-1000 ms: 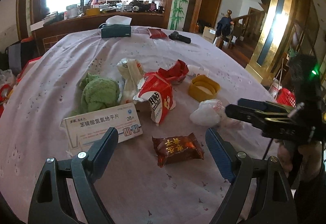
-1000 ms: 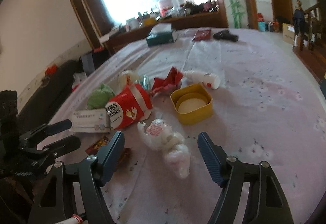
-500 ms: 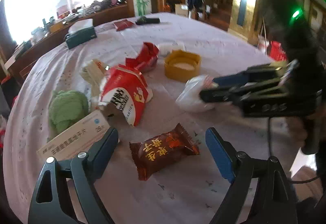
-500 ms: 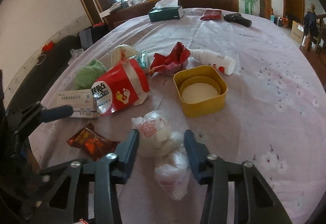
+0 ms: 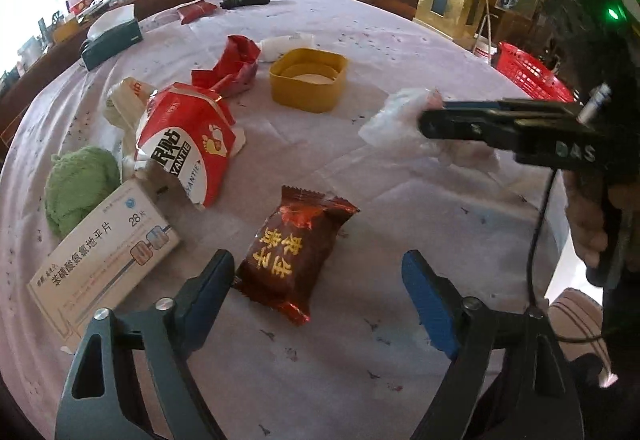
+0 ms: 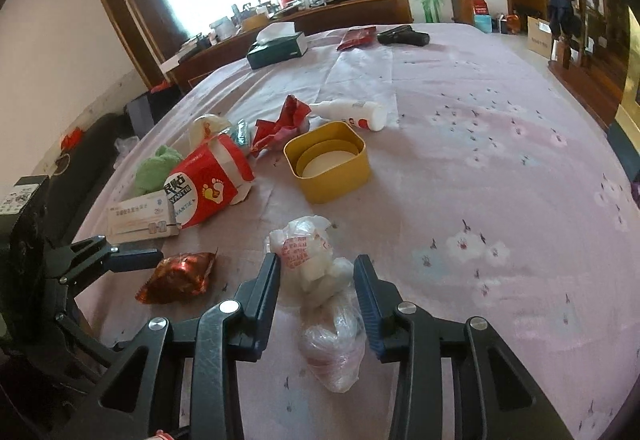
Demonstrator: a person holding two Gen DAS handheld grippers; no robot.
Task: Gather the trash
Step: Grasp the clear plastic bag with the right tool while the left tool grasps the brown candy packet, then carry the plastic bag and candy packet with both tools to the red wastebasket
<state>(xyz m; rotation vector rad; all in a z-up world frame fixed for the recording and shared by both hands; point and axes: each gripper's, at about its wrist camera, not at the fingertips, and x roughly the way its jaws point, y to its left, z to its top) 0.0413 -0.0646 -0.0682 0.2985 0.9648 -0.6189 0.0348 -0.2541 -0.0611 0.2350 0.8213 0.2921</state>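
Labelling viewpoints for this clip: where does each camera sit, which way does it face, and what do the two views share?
Left wrist: on the left gripper, angled down at the brown snack packet between its open fingers; the right gripper, the hand holding it and a sleeve show at right.
Right wrist: on the right gripper, angled down the table, fingers closed on the white plastic bag; the left gripper shows at left.
Shared: snack packet, plastic bag, yellow tub, red foot-patch pack, medicine box.
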